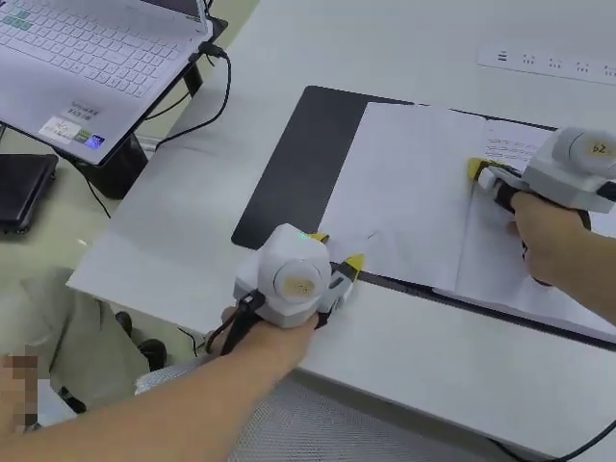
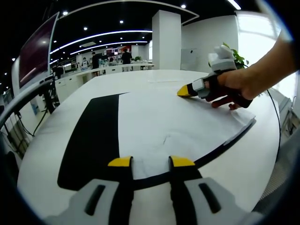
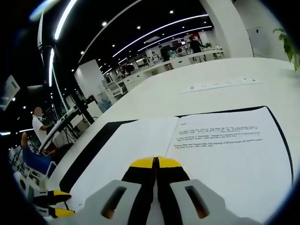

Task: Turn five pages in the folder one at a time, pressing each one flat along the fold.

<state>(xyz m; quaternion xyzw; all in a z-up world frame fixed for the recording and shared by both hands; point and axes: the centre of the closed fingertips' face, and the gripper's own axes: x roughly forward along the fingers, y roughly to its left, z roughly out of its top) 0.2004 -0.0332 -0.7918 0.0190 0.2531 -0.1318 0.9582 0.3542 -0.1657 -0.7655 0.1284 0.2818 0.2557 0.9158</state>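
Folder (image 1: 298, 164) on table (image 1: 385, 38), laptop (image 1: 87, 48) to its left

The left gripper (image 1: 337, 248) and right gripper (image 1: 478, 173) have grey-white bodies, yellow tips.

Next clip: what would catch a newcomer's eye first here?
An open black folder with white pages lies across the white table. The right tongs, shut, sit at the fold near the pages' far end, while the left tongs stand open at the left page's near edge. A white laptop sits off to the far left.
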